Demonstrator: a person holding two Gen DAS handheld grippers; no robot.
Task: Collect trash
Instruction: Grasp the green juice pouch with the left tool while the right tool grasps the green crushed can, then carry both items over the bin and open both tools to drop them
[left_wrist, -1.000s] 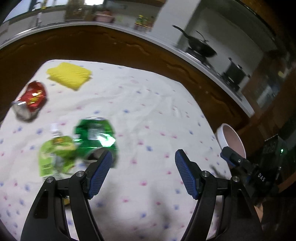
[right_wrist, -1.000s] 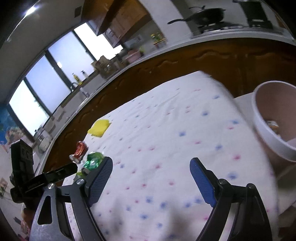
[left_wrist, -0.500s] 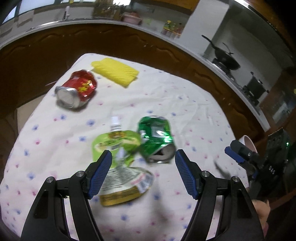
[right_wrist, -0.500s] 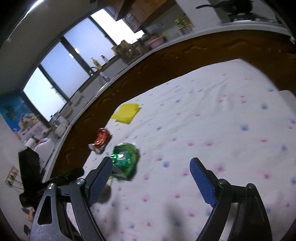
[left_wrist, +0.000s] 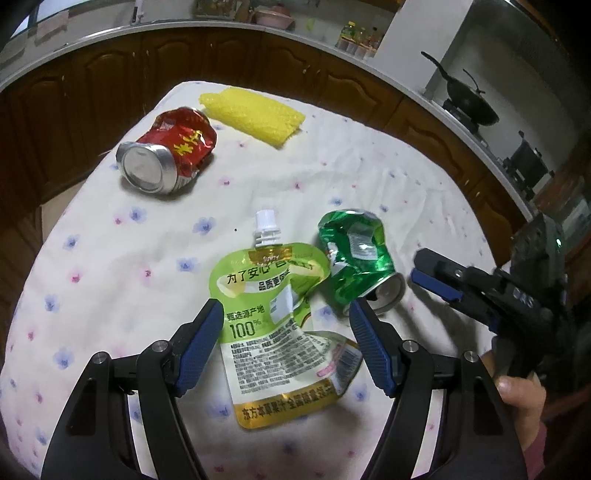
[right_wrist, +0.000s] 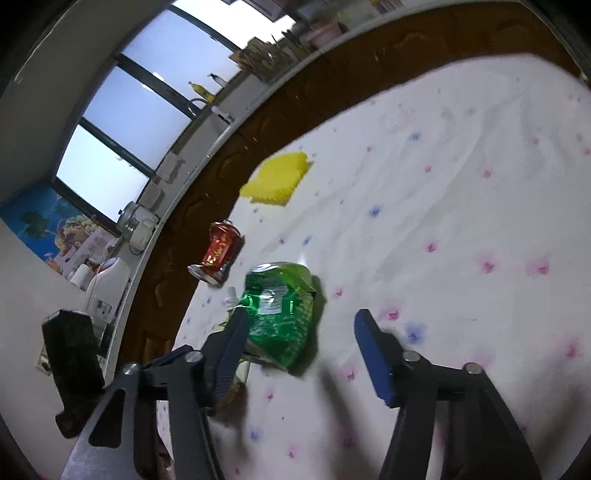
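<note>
A green juice pouch (left_wrist: 275, 317) with a white spout lies flat on the flowered tablecloth (left_wrist: 110, 266). My left gripper (left_wrist: 286, 325) is open, its fingers on either side of the pouch just above it. A crushed green can (left_wrist: 356, 260) lies to the pouch's right. My right gripper (right_wrist: 299, 332) is open, and the green can (right_wrist: 280, 314) lies just ahead between its fingers. The right gripper also shows in the left wrist view (left_wrist: 436, 273) beside the can. A crushed red can (left_wrist: 168, 151) and a yellow sponge (left_wrist: 255, 116) lie farther back.
The table's far and left edges drop to dark wooden cabinets (left_wrist: 221, 59). A counter with a wok (left_wrist: 469, 99) runs behind. In the right wrist view the red can (right_wrist: 218, 253) and yellow sponge (right_wrist: 277, 177) lie near the table's left edge.
Both grippers have swung left and come closer to the trash. The pouch now lies between the left fingers, and the green can lies between the right fingers. The pink bin has left both views.
</note>
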